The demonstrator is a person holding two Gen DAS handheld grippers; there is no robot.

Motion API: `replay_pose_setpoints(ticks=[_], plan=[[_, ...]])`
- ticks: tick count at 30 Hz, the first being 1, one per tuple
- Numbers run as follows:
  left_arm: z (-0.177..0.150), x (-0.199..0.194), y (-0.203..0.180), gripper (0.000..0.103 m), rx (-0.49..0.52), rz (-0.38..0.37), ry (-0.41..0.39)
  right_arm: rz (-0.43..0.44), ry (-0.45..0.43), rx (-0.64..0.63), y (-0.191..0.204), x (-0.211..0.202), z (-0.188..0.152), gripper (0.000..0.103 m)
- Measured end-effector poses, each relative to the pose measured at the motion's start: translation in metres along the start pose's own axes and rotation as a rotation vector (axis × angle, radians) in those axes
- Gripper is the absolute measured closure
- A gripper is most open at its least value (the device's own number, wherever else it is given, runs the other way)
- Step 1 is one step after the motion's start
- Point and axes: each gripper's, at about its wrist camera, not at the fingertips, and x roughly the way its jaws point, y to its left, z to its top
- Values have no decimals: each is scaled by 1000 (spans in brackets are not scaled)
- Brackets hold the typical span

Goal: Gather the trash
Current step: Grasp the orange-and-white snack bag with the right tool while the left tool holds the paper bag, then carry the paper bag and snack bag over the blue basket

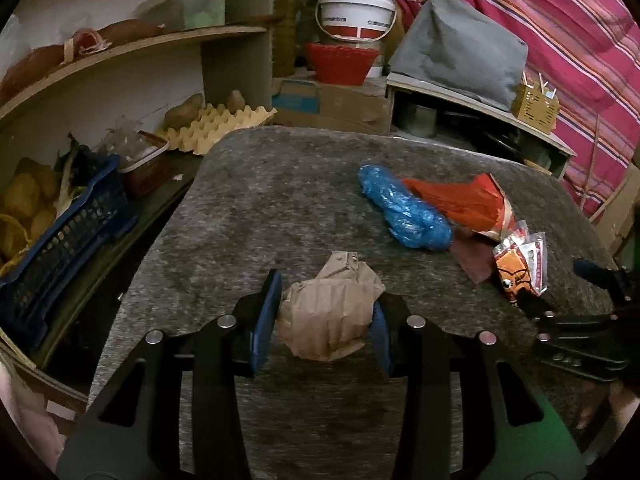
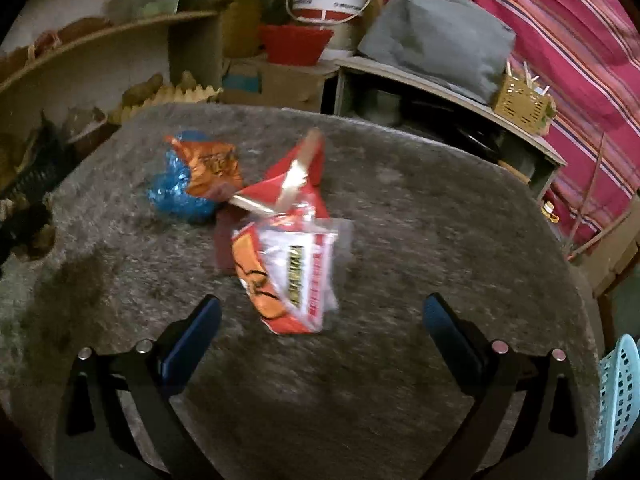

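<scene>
My left gripper (image 1: 325,312) is shut on a crumpled brown paper bag (image 1: 328,316) just above the grey felt table (image 1: 260,200). Beyond it lie a blue plastic bag (image 1: 404,208), a red wrapper (image 1: 460,200), a dark red scrap (image 1: 472,258) and an orange-and-white snack packet (image 1: 520,268). My right gripper (image 2: 322,316) is open and empty, its jaws wide apart, with the snack packet (image 2: 286,272) lying between and just beyond the fingertips. The red wrapper (image 2: 296,176), an orange wrapper (image 2: 212,168) and the blue bag (image 2: 176,192) lie further off. The right gripper (image 1: 560,292) also shows at the right edge of the left wrist view.
Shelves at the left hold an egg tray (image 1: 216,124), potatoes and a blue crate (image 1: 68,240). A white bucket (image 1: 356,12) and red basket (image 1: 340,62) stand behind the table. A light blue perforated basket (image 2: 620,392) sits at the table's right front edge.
</scene>
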Motion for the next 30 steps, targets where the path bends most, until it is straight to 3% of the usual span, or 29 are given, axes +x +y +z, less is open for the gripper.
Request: replay_pose_setpoints(ticks=[5,8,9,13,21,30], plan=[[0,2,2,63,-9,3,5,-5,39,-17,9,22,4,7],[1,5,1,63,-9,-1,9,40,65,10,3,31,6,24],[2,5,0,63,-8,-2,9,88,75,34,-2,34,7,34],[2,7,-7,63,9,0,9,157,65,55,-10,32,5,47],[5,3,-26,63,36,-2,-3,226,6,120,-42,6,-3,48],[6,-3,-74,63,84,-37,-33,162,-69,193,-108,-35,-15,48]])
